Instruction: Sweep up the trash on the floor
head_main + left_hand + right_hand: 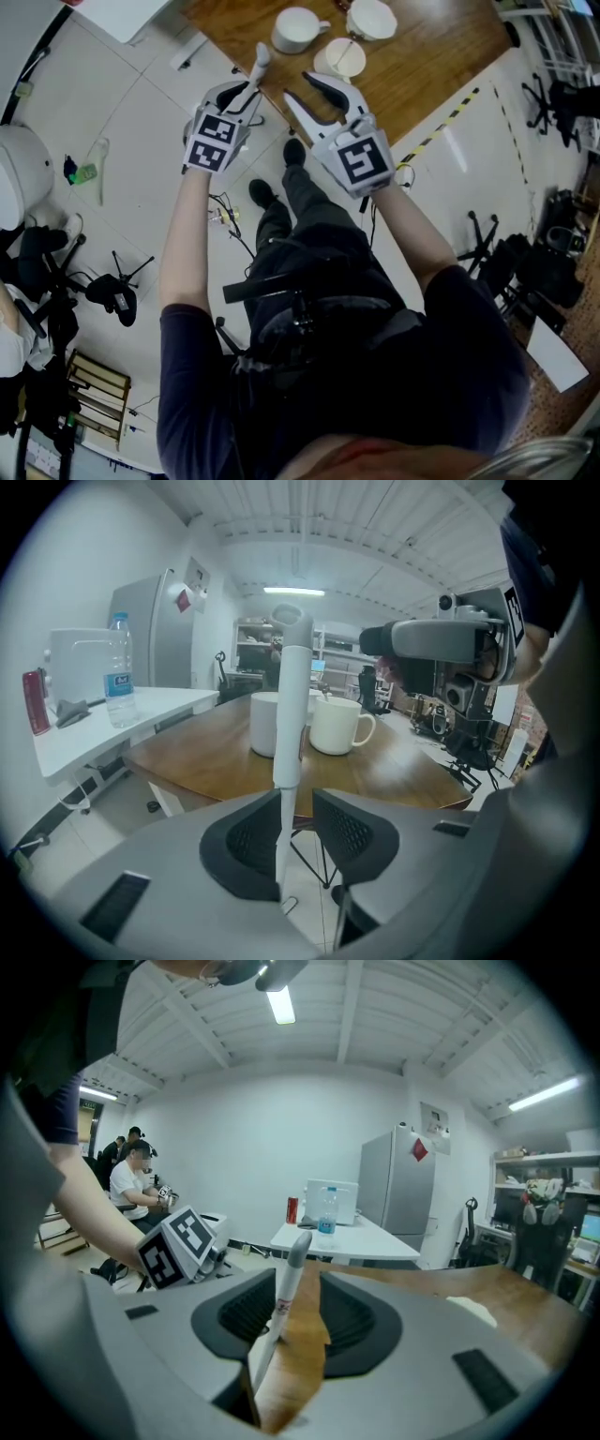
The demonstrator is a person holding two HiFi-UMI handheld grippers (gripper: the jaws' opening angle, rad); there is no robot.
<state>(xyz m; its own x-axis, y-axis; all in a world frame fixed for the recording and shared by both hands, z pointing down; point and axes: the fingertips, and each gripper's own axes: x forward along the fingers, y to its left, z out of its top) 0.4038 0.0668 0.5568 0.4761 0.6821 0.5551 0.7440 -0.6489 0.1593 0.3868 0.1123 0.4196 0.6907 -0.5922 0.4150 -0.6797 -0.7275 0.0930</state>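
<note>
My left gripper [244, 96] hangs over the edge of a wooden table [441, 66], shut on a thin white handle [259, 58] that sticks up past its fingers. In the left gripper view the handle [289, 714] runs down along the left pad into the root of the left gripper [298, 803]. My right gripper [298, 86] is beside it, to the right. A grey-tipped stick [284, 1302] stands between the wide-apart jaws of the right gripper [286, 1288] and leans on the left pad only. A clear plastic piece [92, 164] lies on the floor, far left.
Three white mugs [298, 28] [372, 17] [339, 58] stand on the table. A white side table with a water bottle [119, 667] is at the left. Office chairs [112, 291] and yellow-black floor tape [441, 131] lie around. The person's shoes [293, 150] are on the tiles below.
</note>
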